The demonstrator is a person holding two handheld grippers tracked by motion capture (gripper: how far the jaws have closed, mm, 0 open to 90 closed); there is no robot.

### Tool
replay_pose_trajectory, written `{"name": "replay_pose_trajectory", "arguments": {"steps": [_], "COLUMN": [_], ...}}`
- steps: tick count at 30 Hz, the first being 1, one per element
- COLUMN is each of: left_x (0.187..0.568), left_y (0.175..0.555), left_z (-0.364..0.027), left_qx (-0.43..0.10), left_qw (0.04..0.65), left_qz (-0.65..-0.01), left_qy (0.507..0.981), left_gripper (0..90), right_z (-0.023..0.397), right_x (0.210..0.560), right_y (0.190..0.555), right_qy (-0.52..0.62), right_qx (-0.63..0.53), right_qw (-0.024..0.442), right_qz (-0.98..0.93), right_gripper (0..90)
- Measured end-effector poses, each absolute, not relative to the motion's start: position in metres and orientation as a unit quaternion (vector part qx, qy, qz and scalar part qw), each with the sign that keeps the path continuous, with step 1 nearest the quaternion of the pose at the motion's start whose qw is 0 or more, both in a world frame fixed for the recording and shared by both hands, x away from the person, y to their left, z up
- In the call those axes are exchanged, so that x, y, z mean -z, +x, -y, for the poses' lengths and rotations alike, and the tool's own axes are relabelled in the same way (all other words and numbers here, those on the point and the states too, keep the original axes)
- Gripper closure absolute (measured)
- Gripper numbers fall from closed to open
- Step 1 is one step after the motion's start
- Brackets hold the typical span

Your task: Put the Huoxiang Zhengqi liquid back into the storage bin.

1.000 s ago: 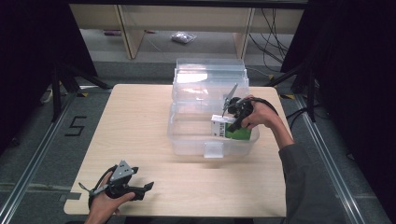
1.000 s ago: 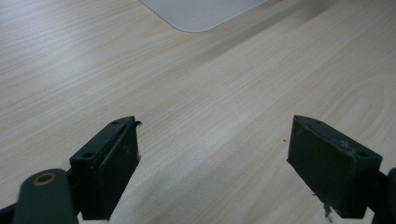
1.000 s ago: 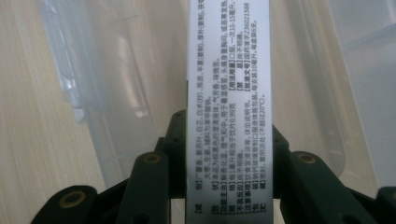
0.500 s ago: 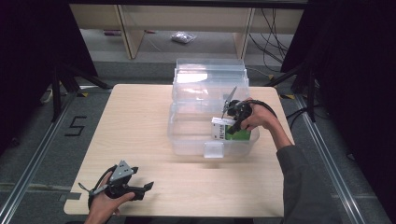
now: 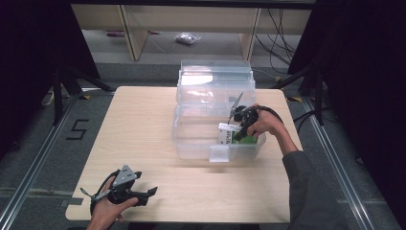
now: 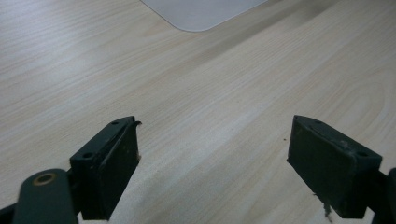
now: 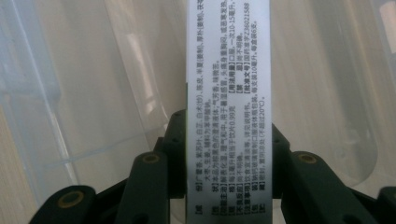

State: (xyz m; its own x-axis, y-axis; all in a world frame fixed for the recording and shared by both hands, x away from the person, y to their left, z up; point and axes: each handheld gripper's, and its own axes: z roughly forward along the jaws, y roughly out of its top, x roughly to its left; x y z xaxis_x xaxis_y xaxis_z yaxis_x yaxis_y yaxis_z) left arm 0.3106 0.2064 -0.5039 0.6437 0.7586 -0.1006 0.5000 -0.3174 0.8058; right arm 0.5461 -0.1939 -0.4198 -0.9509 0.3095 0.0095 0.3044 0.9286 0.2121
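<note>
The right gripper (image 5: 238,130) holds a small box (image 5: 226,134), white and green, inside the clear bin (image 5: 191,143) that stands on the table (image 5: 143,120). The box is at the near right corner of the bin, low, close to the bin floor; I cannot tell if it touches the floor. In the right gripper view the 2 jaws are clenched on the narrow white side of the box (image 7: 228,112), which carries small printed text, and the pads press on its 2 wide faces. The box looks like thin cardboard, so I judge it light and rather stiff, but easy to dent if the squeeze is too strong. The printed surface seems smooth, so it may slip a little when it is tilted. The best place to hold is across the 2 wide faces near the middle, as now, not at the end flaps, which may open. The bin wall is near the jaws, so a wide move could knock it. The left gripper (image 5: 143,194) rests low over the near left part of the table, well apart from the bin. In the left gripper view its jaws are released and wide apart, with bare wood between them and nothing held.
</note>
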Motion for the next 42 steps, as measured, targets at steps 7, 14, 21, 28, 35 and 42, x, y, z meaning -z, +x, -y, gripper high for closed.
{"name": "replay_pose_trajectory", "arguments": {"steps": [7, 14, 21, 28, 35, 42], "left_x": [0.504, 0.504, 0.505, 0.505, 0.504, 0.504], "left_y": [0.311, 0.311, 0.311, 0.311, 0.311, 0.311], "left_z": [-0.206, -0.206, -0.205, -0.206, -0.208, -0.207], "left_qx": [-0.155, -0.155, -0.152, -0.153, -0.154, -0.153], "left_qw": [0.428, 0.428, 0.431, 0.427, 0.421, 0.424], "left_qz": [-0.391, -0.391, -0.393, -0.39, -0.387, -0.39], "left_qy": [0.8, 0.8, 0.798, 0.801, 0.806, 0.803], "left_gripper": [15.7, 15.7, 15.7, 15.7, 15.7, 15.7], "right_z": [0.193, 0.195, 0.2, 0.205, 0.206, 0.207], "right_x": [0.419, 0.408, 0.388, 0.373, 0.364, 0.356], "right_y": [0.542, 0.538, 0.531, 0.524, 0.517, 0.51], "right_qy": [0.15, 0.159, 0.184, 0.217, 0.242, 0.251], "right_qx": [-0.087, -0.103, -0.155, -0.211, -0.227, -0.246], "right_qw": [0.011, 0.012, 0.02, 0.035, 0.043, 0.055], "right_qz": [-0.985, -0.982, -0.97, -0.953, -0.942, -0.935], "right_gripper": [62.8, 60.6, 54.1, 48.3, 44.5, 40.7]}}
